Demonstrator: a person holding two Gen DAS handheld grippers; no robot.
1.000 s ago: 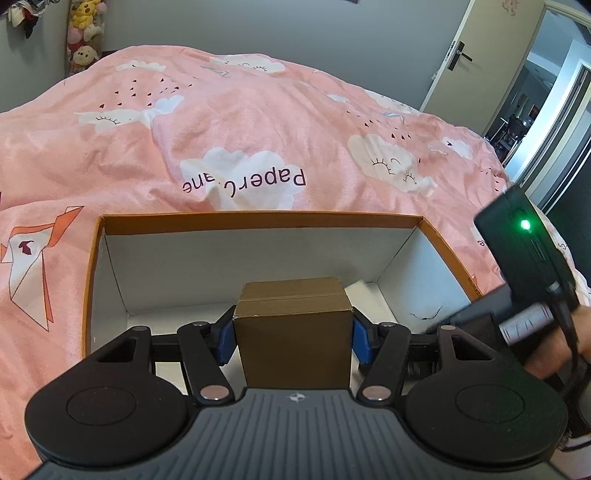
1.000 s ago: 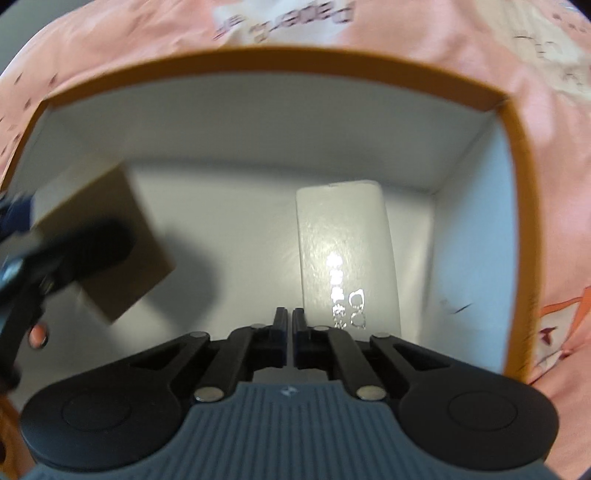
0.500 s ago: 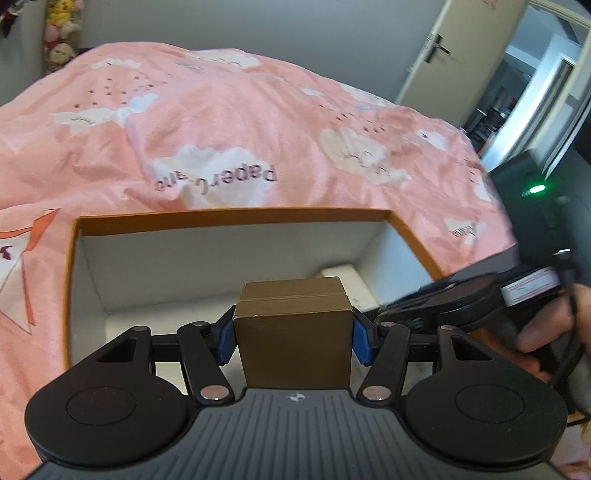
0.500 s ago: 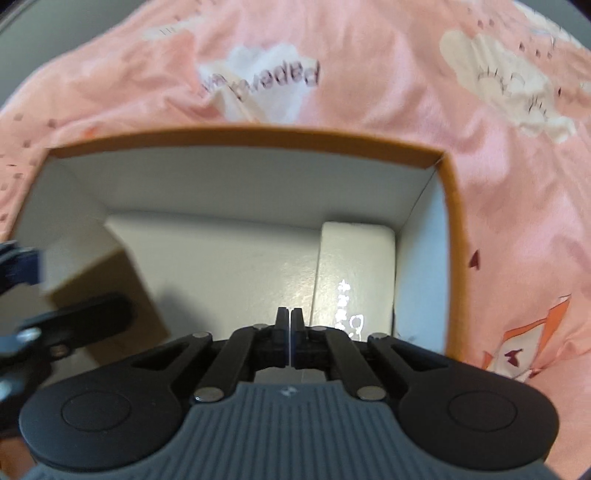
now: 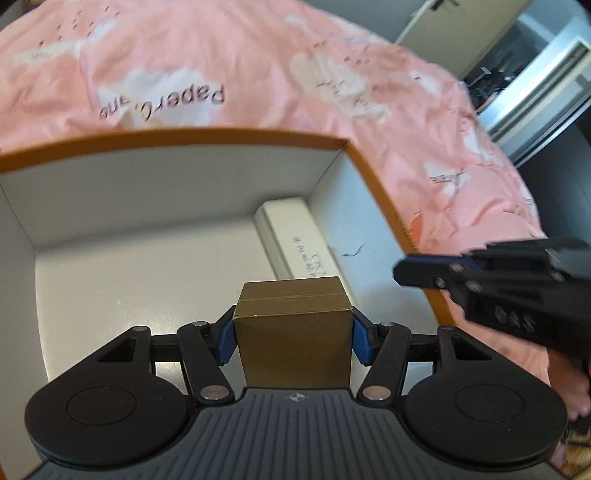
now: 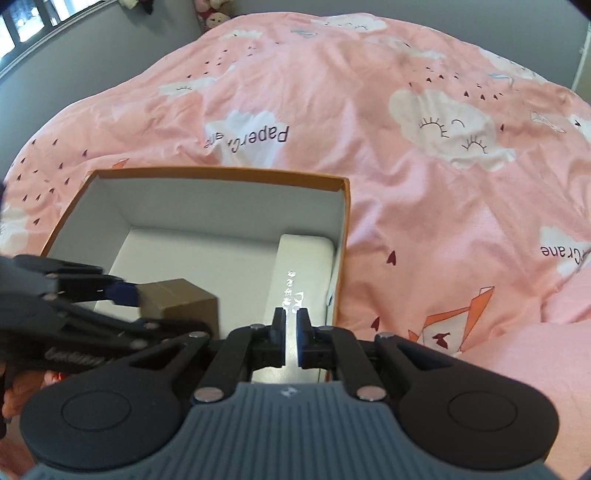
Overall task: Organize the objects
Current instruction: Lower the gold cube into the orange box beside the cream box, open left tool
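My left gripper (image 5: 291, 336) is shut on a small brown cardboard box (image 5: 291, 332), held above the inside of an open white box with an orange rim (image 5: 221, 134). A white flat case (image 5: 295, 236) lies along that box's right wall. In the right wrist view, my right gripper (image 6: 290, 325) hovers above the near right part of the orange-rimmed box (image 6: 221, 172), over the white case (image 6: 303, 266). Its jaws are opening, with a narrow gap and nothing between them. The brown box (image 6: 181, 302) shows at its left.
The box rests on a bed with a pink cloud-print duvet (image 6: 406, 166). Plush toys (image 6: 214, 16) sit by the grey wall beyond. An open doorway (image 5: 535, 66) lies past the bed's right side. A hand (image 5: 569, 387) holds the right gripper.
My right gripper has risen out of the box and pulled back, and its jaws have parted slightly. My left gripper has moved over the box and tipped down, still holding the brown box.
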